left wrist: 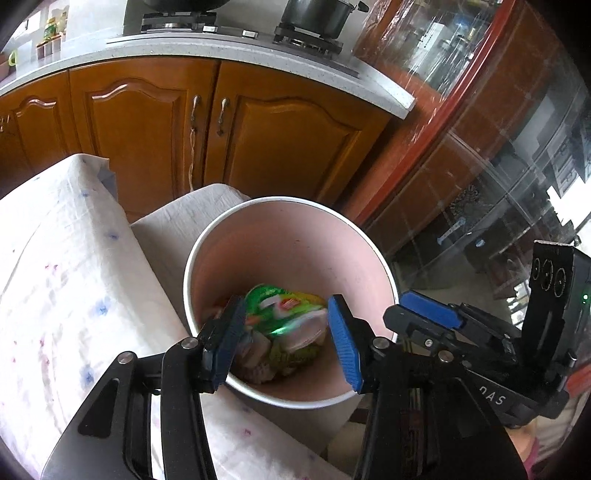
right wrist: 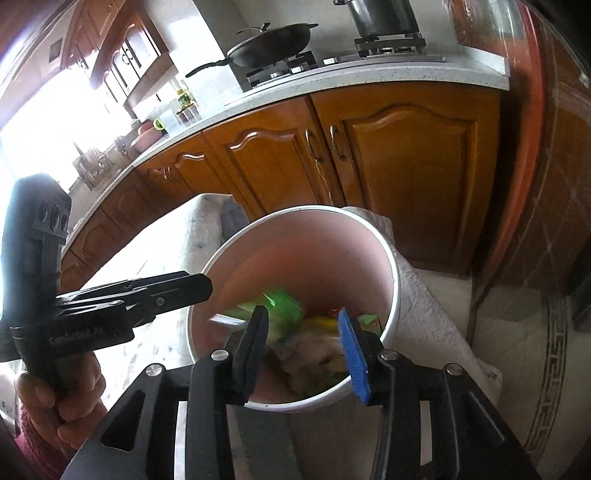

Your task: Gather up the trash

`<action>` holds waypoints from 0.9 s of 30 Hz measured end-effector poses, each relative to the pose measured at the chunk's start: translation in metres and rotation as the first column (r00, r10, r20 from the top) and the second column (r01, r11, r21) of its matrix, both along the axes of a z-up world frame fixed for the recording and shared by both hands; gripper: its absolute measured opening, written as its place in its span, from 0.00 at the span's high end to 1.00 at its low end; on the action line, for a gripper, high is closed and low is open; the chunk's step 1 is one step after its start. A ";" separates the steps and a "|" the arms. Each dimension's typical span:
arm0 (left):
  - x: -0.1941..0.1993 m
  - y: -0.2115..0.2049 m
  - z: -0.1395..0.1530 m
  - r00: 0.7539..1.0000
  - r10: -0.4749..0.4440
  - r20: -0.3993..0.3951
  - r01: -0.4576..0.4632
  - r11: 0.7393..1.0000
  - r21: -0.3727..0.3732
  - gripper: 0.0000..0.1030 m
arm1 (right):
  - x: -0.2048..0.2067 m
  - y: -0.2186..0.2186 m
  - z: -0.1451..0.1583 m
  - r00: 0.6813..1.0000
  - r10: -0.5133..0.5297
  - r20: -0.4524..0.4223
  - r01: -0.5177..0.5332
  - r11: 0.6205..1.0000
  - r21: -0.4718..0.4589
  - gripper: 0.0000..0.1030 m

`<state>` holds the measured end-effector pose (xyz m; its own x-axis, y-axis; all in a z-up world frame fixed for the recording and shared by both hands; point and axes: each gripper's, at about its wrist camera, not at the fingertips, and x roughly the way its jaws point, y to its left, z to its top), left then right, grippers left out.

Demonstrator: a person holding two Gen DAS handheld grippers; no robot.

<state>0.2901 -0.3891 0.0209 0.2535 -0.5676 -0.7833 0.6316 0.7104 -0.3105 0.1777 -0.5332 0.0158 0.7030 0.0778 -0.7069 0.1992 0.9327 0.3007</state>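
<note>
A pink trash bucket with a white rim (left wrist: 236, 236) (right wrist: 391, 258) stands beside the cloth-covered table. Inside it lies trash: a green snack wrapper (left wrist: 280, 310) (right wrist: 284, 302) and crumpled paper (right wrist: 314, 354). The wrapper is blurred in the right wrist view. My left gripper (left wrist: 288, 336) hovers open and empty over the bucket's mouth. My right gripper (right wrist: 304, 350) is also open and empty above the bucket. The right gripper shows in the left wrist view (left wrist: 428, 314), and the left one in the right wrist view (right wrist: 184, 288).
A table with a white flowered cloth (left wrist: 66, 280) (right wrist: 155, 251) is left of the bucket. Wooden kitchen cabinets (left wrist: 155, 122) (right wrist: 406, 166) stand behind, with a stove, a pan (right wrist: 269, 40) and a pot (left wrist: 317, 16). A glass-fronted cabinet (left wrist: 480, 147) is at right.
</note>
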 end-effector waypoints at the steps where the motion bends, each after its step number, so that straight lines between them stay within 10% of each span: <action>1: -0.001 0.002 0.000 1.000 0.002 0.000 -0.002 1.000 -0.002 0.55 | -0.001 0.000 0.001 1.000 -0.001 0.002 0.001 1.000 0.001 0.59; 27: -0.069 0.124 0.011 0.969 0.225 0.102 -0.214 0.971 -0.104 0.23 | -0.056 0.052 0.014 0.973 -0.049 0.226 0.039 0.998 0.051 0.11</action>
<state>0.2211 -0.2648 0.0316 0.4635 -0.5563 -0.6898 0.4981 0.8073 -0.3164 0.1216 -0.4808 0.0294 0.8480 0.0717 -0.5251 0.1614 0.9088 0.3847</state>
